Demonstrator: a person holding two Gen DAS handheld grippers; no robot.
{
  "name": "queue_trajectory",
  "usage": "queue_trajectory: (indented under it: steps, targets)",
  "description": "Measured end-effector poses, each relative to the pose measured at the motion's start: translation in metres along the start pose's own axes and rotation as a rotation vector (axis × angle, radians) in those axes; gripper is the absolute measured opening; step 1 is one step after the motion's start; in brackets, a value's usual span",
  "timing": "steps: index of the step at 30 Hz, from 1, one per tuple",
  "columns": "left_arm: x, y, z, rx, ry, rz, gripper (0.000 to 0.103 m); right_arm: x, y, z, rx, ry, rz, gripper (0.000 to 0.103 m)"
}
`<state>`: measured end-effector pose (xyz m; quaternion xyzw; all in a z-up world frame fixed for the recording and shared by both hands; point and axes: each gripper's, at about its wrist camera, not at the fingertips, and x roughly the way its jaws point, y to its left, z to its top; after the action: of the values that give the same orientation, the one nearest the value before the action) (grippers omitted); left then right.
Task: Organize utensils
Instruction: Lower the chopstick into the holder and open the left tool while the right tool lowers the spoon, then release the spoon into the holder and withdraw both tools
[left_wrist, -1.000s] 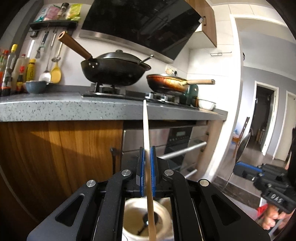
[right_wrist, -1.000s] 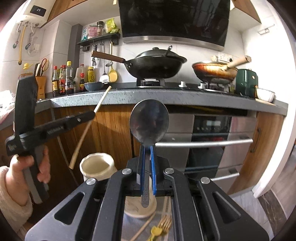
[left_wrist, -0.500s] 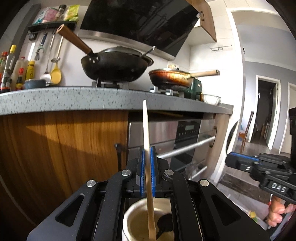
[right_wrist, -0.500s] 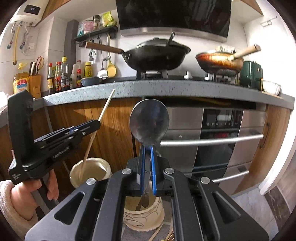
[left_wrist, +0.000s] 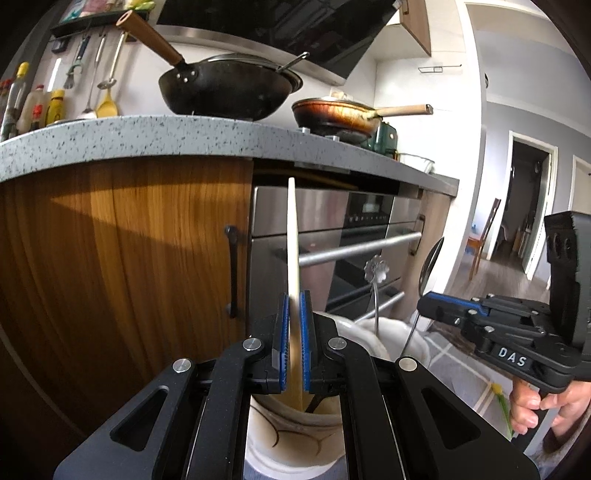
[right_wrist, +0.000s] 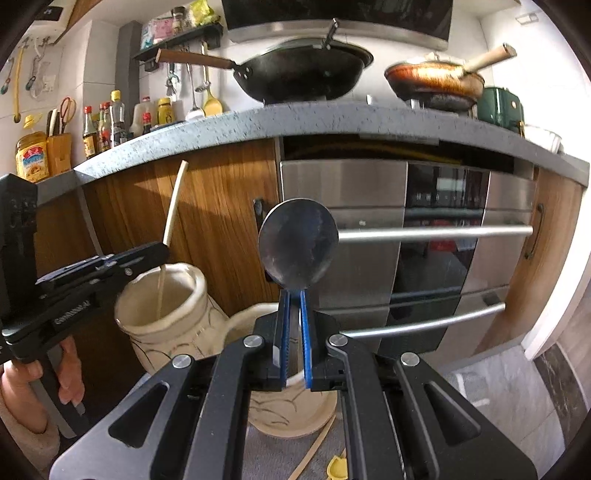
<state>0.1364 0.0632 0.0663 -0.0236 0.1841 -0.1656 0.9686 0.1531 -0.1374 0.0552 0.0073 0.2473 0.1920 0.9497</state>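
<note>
My left gripper (left_wrist: 293, 299) is shut on a pale wooden chopstick (left_wrist: 292, 240) that stands upright, its lower end inside a cream ceramic jar (left_wrist: 291, 435) right under the fingers. In the right wrist view the same chopstick (right_wrist: 175, 203) dips into that jar (right_wrist: 166, 306), held by the left gripper (right_wrist: 162, 251). My right gripper (right_wrist: 293, 295) is shut on the handle of a metal spoon (right_wrist: 297, 245), bowl upward, over a second cream jar (right_wrist: 291, 413). The spoon's lower end is hidden behind the fingers. A flower-topped metal utensil (left_wrist: 375, 269) stands in the second jar (left_wrist: 391, 332).
A loose chopstick (right_wrist: 314, 454) and a yellow utensil (right_wrist: 338, 469) lie on the grey mat by the second jar. Behind stand a wooden cabinet door (left_wrist: 129, 240), an oven with bar handles (right_wrist: 436, 232), and a speckled counter (right_wrist: 332, 118) carrying a wok and a pan.
Both grippers have sunk toward the jars. The chopstick's lower end now sits deeper in the left jar, and the spoon has come down over the second jar.
</note>
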Motion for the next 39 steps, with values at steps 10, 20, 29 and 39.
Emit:
queue_trajectory:
  steps: [10,20,29,39]
  targets:
    - [0.009,0.001,-0.004,0.009,0.035,-0.011,0.007,0.007,-0.008,-0.001,0.037,0.005,-0.022,0.003]
    - [0.007,0.004,-0.001,-0.004,0.030,-0.008,0.020,0.002,-0.011,-0.003,0.050,0.021,-0.028,0.005]
    - [-0.019,-0.012,0.008,0.016,0.050,0.018,0.056,-0.040,-0.027,-0.009,0.079,0.000,-0.042,0.051]
    - [-0.050,-0.072,0.012,0.081,0.116,0.001,0.093,-0.086,-0.078,-0.043,0.184,0.079,-0.113,0.093]
